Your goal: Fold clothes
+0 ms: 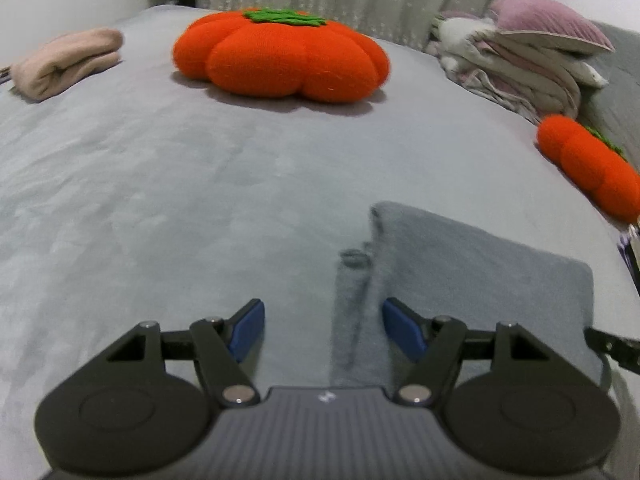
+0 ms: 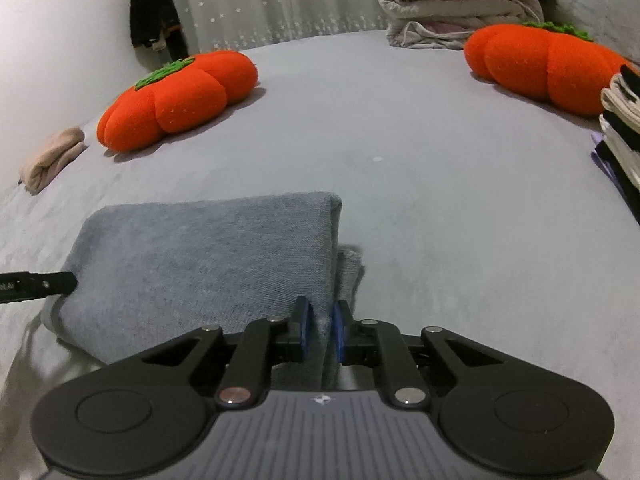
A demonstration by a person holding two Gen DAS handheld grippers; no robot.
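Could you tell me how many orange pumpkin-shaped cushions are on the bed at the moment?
2. One pumpkin cushion lies at the far left near the curtain; the other cushion sits at the far right beside the quilt pile. Others may be out of view.

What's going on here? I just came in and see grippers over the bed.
A person is folding clothes on a grey bed cover with two handheld grippers. The right gripper is pinched shut on the near edge of a folded grey-blue knitted garment. The left gripper is open at the garment's other side, gripping nothing. Two orange pumpkin-shaped cushions and a rolled beige cloth lie farther back.
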